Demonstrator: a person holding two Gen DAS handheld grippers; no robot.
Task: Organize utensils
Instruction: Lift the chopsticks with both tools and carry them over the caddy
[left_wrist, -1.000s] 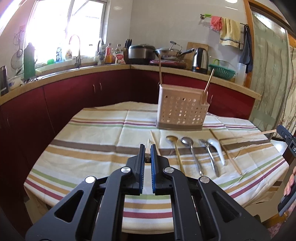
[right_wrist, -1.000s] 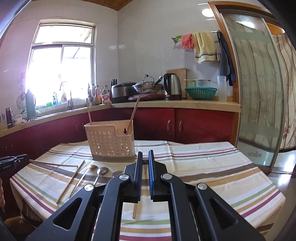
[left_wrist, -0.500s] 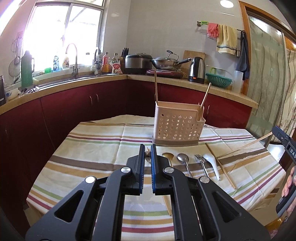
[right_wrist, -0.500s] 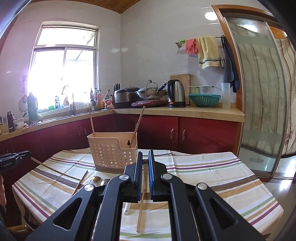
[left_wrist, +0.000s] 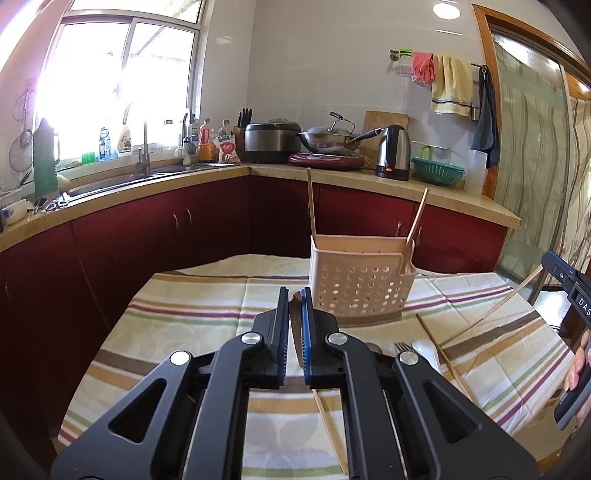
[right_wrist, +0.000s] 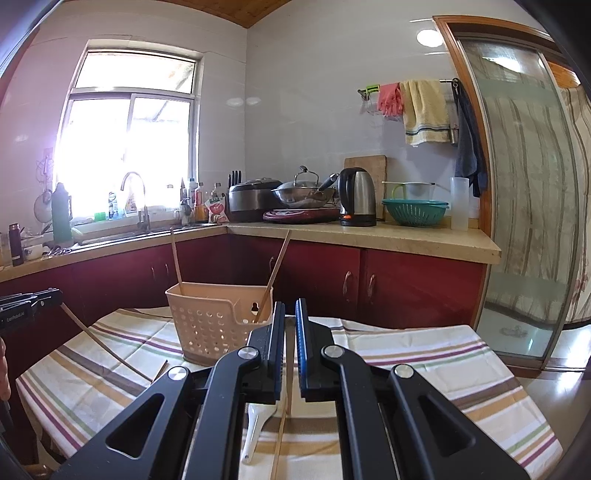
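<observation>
Left wrist view has our left gripper (left_wrist: 294, 328) closed narrow on a chopstick (left_wrist: 330, 430), whose tail slants out below the jaws toward 5 o'clock; we grip it near one end, probably so the free length can drop into the holder. At 1 o'clock stands the perforated utensil basket (left_wrist: 360, 293) on the striped tablecloth (left_wrist: 192, 306), two chopsticks already upright inside it. Toward 3 o'clock a fork (left_wrist: 402, 347) and a white spoon (left_wrist: 424, 352) lie flat, not yet sorted. At the far right edge our right gripper (left_wrist: 570, 291) pinches another chopstick (left_wrist: 495, 314), slanting down toward the cloth. From the right wrist view its jaws look nearly shut around that stick, and the basket sits at 10 o'clock, so both sticks seem bound there.
</observation>
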